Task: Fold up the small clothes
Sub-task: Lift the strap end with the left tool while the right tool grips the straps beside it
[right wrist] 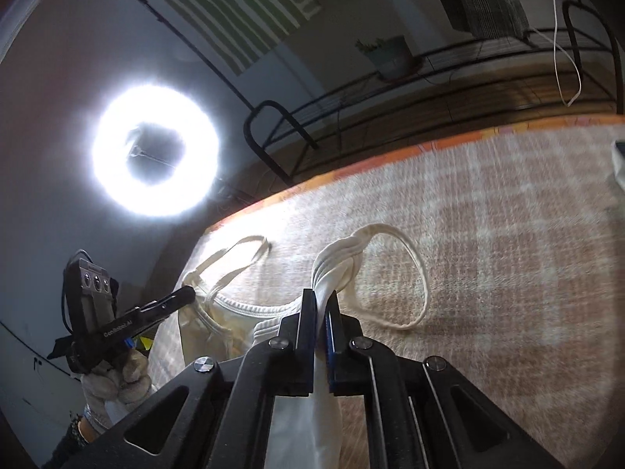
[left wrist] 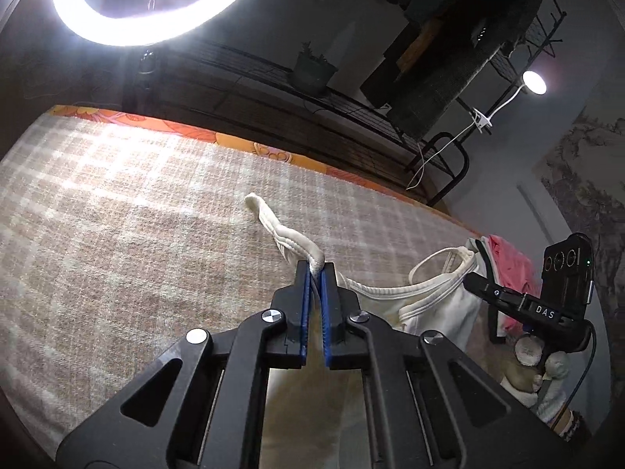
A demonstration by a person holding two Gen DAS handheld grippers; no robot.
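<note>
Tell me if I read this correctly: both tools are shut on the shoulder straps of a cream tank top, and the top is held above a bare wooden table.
Not quite. The surface is no bare wooden table but a plaid woven cloth, as the left wrist view shows. The rest holds: the left tool and the right tool are each shut on a strap of the cream tank top.

I see a cream ribbed tank top [left wrist: 429, 297], held up by both shoulder straps, body hanging, loops drooping over the plaid blanket [right wrist: 508, 234]
</note>
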